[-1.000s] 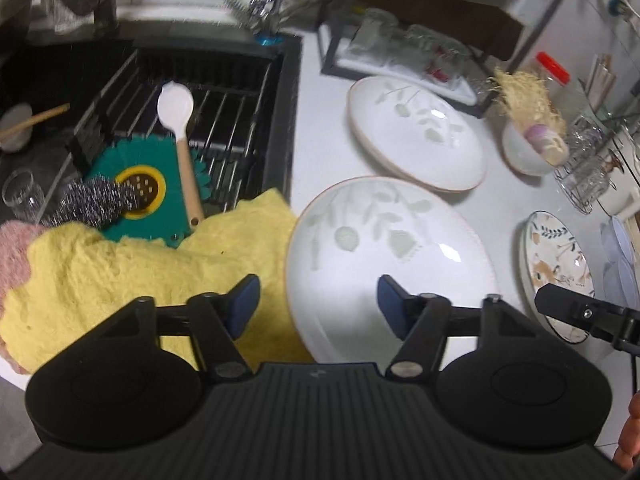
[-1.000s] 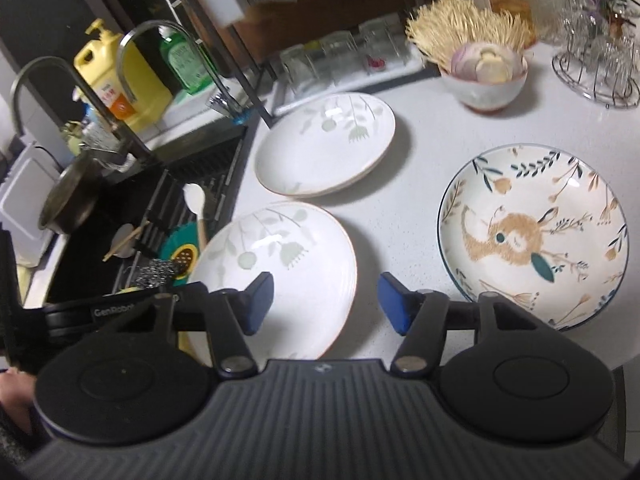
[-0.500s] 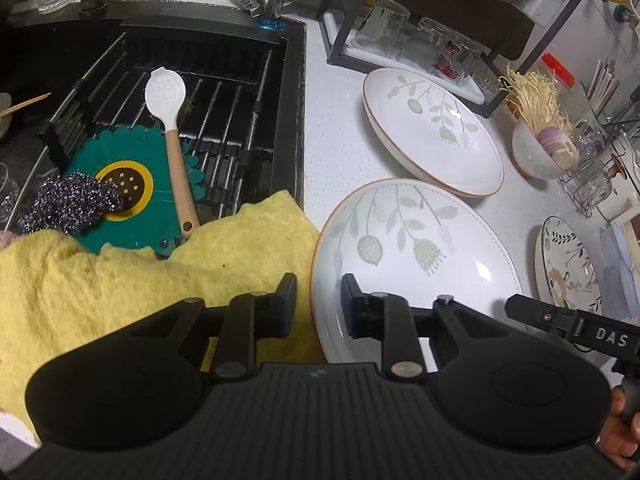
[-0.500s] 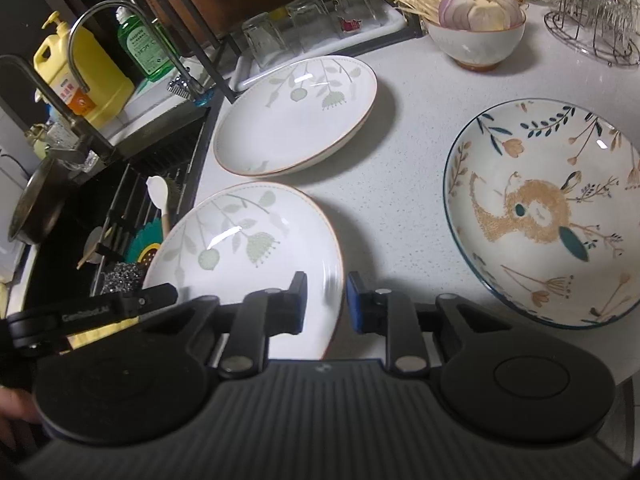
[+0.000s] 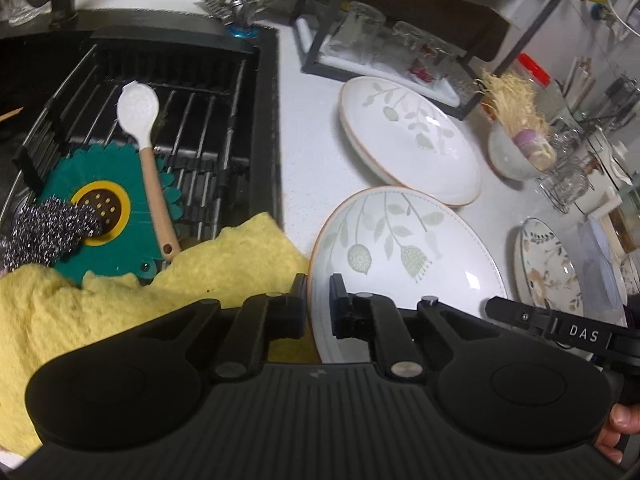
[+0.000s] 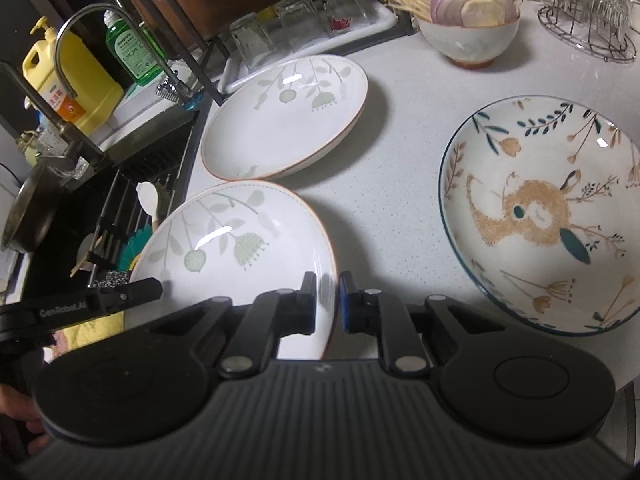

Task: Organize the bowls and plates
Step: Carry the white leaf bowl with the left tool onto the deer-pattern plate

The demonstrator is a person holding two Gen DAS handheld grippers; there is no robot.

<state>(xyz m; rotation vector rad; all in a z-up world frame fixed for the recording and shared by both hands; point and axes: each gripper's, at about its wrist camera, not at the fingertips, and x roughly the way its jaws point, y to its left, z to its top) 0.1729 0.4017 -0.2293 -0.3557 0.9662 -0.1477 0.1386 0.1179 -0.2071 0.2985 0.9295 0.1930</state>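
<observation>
Beside the sink [image 5: 264, 128], on the white desk [image 6: 400, 168]: near leaf plate [image 5: 404, 264], gripped from both sides. Left gripper [image 5: 319, 300] closed down on its sink-side rim, one jaw outside the edge over the yellow cloth [image 5: 160, 292], the other inside the bowl of the plate. Right gripper [image 6: 328, 304] likewise pinched on the opposite rim, jaws narrowed to the thickness of the edge, rim running straight between them. Plate tilted a little, sink-side edge looking raised; whether fully off the desk, cannot tell. Just beyond it, away from both grippers and nearly touching, the far leaf plate [image 6: 284, 116], same pattern and likely the stacking target. Farther from the sink, well apart, the deer plate [image 6: 544, 216]; beyond that, a bowl of onion [image 6: 472, 36] by the glass rack. Key relation for the coming move: target directly ahead along both sets of fingers, neither hand nearer, so probably a level two-handed carry forward, then down onto the matching plate, keeping the grip even to avoid a slip
</observation>
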